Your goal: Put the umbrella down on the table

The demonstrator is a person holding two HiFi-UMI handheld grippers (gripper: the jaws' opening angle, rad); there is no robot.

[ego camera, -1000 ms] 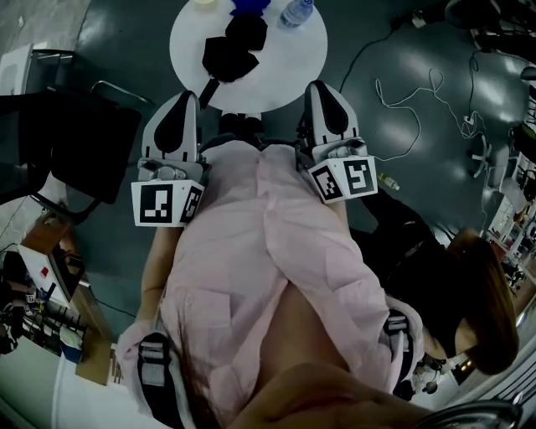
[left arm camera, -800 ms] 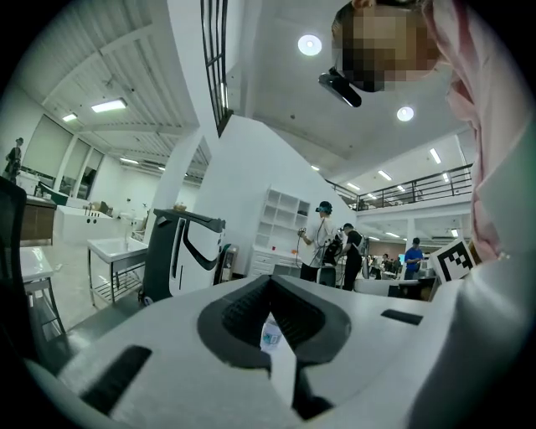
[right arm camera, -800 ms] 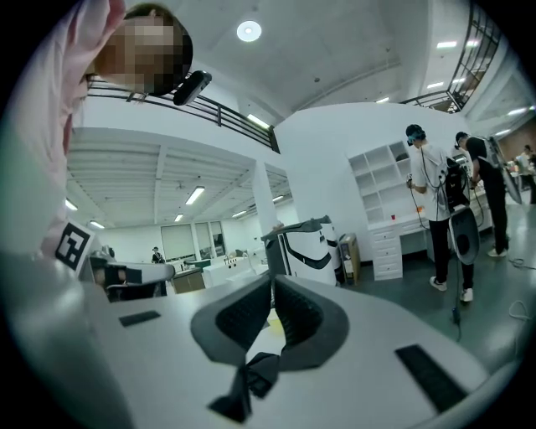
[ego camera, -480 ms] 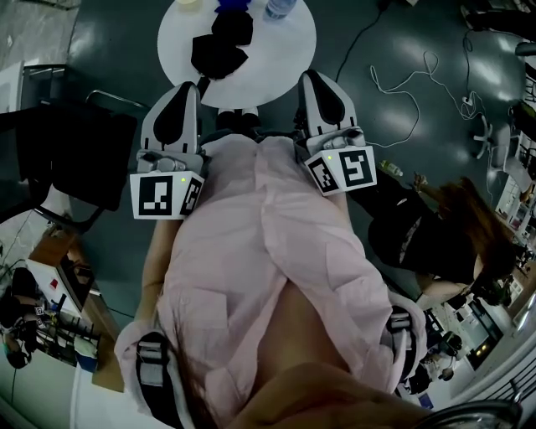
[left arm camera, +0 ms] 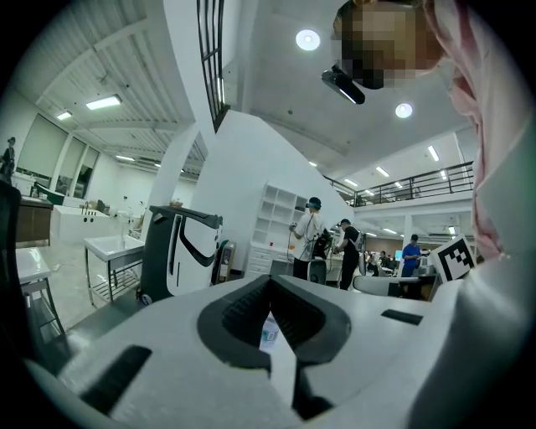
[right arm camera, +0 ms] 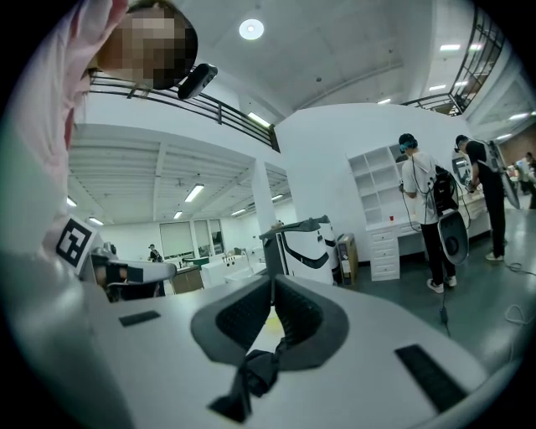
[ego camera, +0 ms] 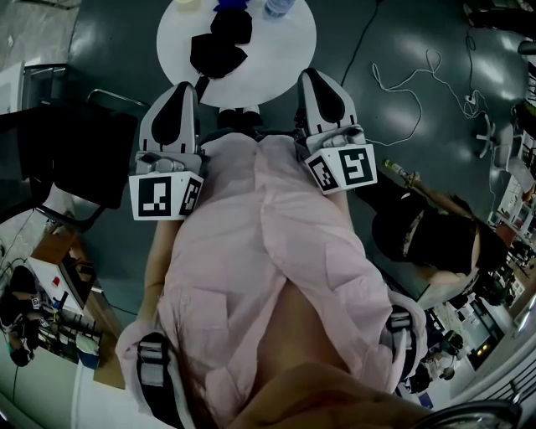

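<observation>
Okay, nearest the camera the person's pink shirt (ego camera: pixel 260 251) fills the middle of the head view, and both grippers are held close to the chest, pointing forward. Left gripper (ego camera: pixel 184 88): jaws pressed together at the tips, nothing clamped, only a bottle (left arm camera: pixel 268 331) seen far off through the slit. Right gripper (ego camera: pixel 314 75): jaws likewise together, nothing gripped. Just past both tips and lower down is the round white table (ego camera: pixel 285 63). The umbrella (ego camera: pixel 219 49) lies on it as a folded black bundle, apart from both grippers. It looks already set down, so the task seems done or nearly so. It sits ahead and between the two grippers, a bit toward the left one. Its long axis runs on a slant, near end toward the left gripper, far end toward the table's far side. A strap-like end trails to the near rim. The left gripper is judged nearer, so any re-grab would go forward and down from that side. In the right gripper view crumpled black cloth shows low in the slit, probably this umbrella seen past the jaws, not held. At the far rim are a blue thing (ego camera: pixel 233 5) and the bottle. Beyond is dark floor (ego camera: pixel 377 142), with another person (ego camera: pixel 435 243) off to the right.
</observation>
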